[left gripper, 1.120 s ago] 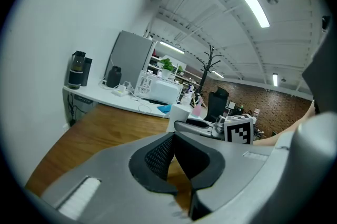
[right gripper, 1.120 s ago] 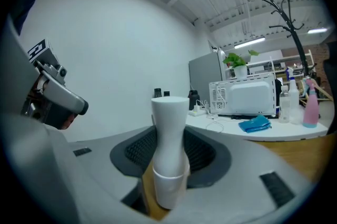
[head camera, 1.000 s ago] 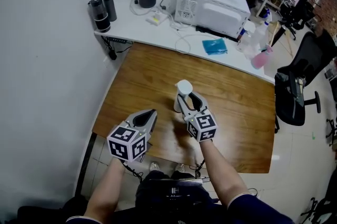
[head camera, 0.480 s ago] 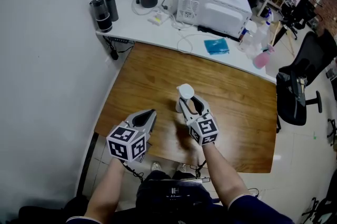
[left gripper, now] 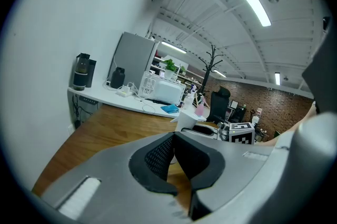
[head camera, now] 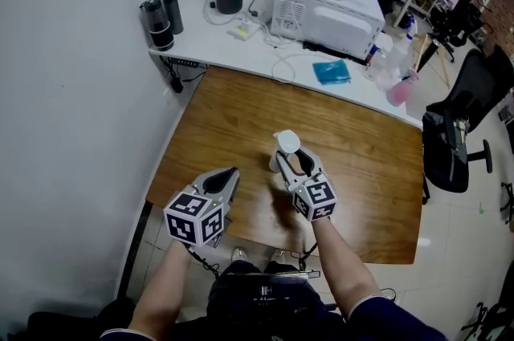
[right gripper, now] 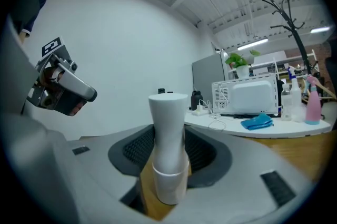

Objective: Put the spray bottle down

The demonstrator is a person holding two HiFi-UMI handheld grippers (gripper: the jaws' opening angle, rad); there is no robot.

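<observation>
A white spray bottle (head camera: 286, 144) stands upright on the wooden table (head camera: 217, 115), near its middle. My right gripper (head camera: 285, 158) reaches around it from the near side. Its jaws are opening, and the bottle (right gripper: 168, 138) stands between the pads with a sliver of table showing beside it. My left gripper (head camera: 231, 172) hovers shut and empty over the table's near left part, apart from the bottle. In the left gripper view its pads (left gripper: 160, 157) meet at the tips, and the bottle (left gripper: 185, 120) shows beyond them.
A white desk (head camera: 241, 50) behind the table carries a microwave (head camera: 325, 2), a blue cloth (head camera: 331, 71), a pink spray bottle (head camera: 397, 88), black flasks (head camera: 157, 17) and cables. A black office chair (head camera: 454, 131) stands at the right. A white wall runs along the left.
The right gripper's jaws have spread slightly around the bottle. Both hands and the bottle stay about where they were.
</observation>
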